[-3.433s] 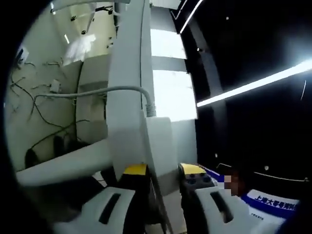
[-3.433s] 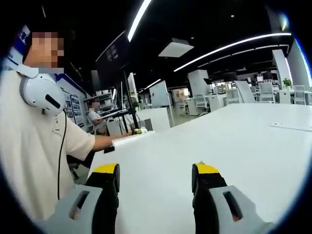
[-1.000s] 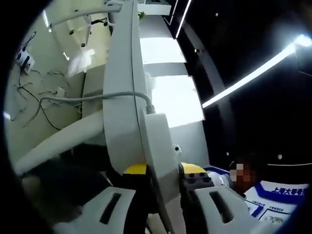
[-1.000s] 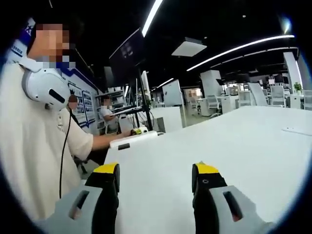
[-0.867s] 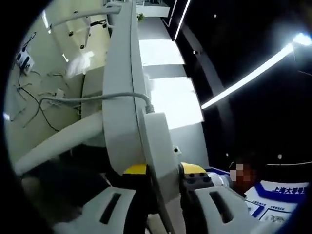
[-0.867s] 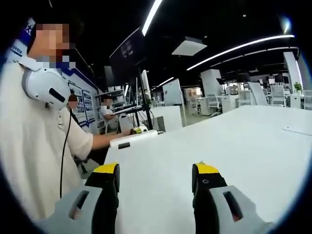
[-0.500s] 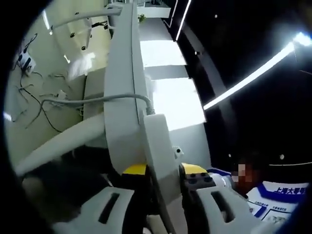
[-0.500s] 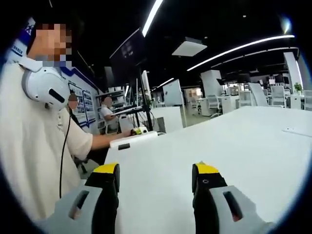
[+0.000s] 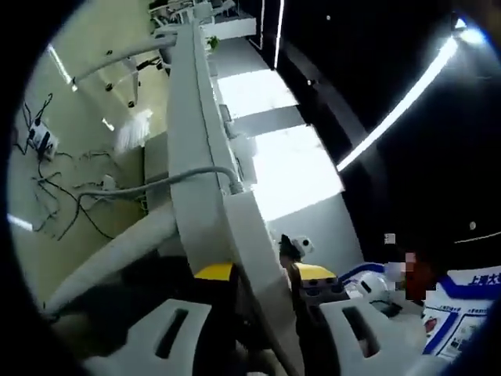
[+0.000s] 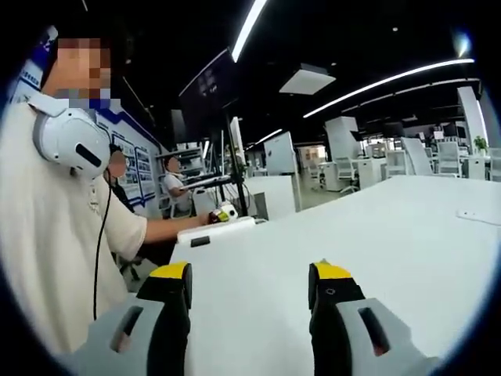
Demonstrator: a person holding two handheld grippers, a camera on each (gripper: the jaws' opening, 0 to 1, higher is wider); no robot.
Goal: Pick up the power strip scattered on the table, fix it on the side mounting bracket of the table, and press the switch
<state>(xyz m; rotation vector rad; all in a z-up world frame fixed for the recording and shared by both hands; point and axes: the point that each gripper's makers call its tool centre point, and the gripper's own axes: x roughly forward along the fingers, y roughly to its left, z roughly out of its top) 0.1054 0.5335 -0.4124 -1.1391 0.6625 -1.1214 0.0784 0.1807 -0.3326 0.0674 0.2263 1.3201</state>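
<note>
- L gripper (image 9: pixel 262 274) still clamped on power strip (image 9: pixel 250 243), cable (image 9: pixel 149 186) trailing; view rolled since 0.5 s ago.
- R gripper (image 10: pixel 250 278) jaws wide apart, nothing held, unmoved over table (image 10: pixel 391 235).

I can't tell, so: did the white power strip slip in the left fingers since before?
No. The power strip sits between the same yellow fingertips as before; only the camera view tilted.

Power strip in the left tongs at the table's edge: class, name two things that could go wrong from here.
1. The left tongs pinch the power strip only at its near end, so it may twist or slip while being pressed onto the table edge.
2. Its cable trails off toward the loose floor wires and might snag.
</note>
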